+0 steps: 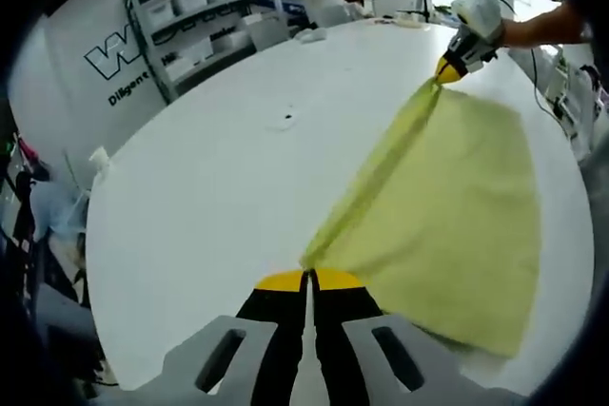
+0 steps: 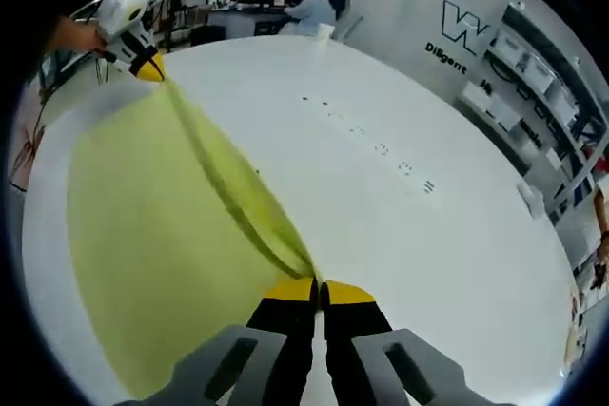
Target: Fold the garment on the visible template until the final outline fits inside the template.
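Yellow garment point(image 1: 447, 206) taut btwn L gripper point(image 1: 309, 278) & R gripper point(image 2: 319, 287), each clamped on a corner.

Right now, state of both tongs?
Left tongs: closed on one corner of the yellow-green cloth garment.
Right tongs: closed on the opposite corner.

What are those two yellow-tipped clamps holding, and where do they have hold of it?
Both grip the yellow-green cloth. The left gripper and the right gripper each pinch one end of its raised edge, stretched between them above the table.
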The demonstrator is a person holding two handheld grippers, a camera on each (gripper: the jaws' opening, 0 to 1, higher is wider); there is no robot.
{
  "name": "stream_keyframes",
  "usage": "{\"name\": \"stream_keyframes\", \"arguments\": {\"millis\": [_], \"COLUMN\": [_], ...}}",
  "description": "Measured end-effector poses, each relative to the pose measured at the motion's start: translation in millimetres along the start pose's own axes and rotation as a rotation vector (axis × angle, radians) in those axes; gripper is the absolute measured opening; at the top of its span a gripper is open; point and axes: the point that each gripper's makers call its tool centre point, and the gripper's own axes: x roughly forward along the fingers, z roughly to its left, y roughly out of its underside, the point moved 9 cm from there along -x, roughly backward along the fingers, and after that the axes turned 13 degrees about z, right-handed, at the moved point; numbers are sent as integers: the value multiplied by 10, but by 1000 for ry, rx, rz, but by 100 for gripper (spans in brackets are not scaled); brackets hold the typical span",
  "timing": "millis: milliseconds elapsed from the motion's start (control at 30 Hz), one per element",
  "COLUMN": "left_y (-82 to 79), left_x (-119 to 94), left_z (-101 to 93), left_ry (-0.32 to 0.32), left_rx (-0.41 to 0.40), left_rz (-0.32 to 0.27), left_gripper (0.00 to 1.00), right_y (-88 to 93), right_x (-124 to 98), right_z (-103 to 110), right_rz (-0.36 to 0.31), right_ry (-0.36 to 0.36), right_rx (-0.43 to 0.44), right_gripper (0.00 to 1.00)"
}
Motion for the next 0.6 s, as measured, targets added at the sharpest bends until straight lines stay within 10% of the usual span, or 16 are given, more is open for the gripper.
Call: {"name": "stream_keyframes", "arguments": {"millis": [600], "left_y": [8], "left_x": [-43], "left_z": [30], "left_ry": [-96], "left_rx": [12], "left_rz": [-21], "left_gripper": [5], "right_y": [37], "right_x": [-47], "right_z": [-22], "right_rz": [-72], "right_ry": [27], "right_rx": [4], "right_gripper": [5]}}
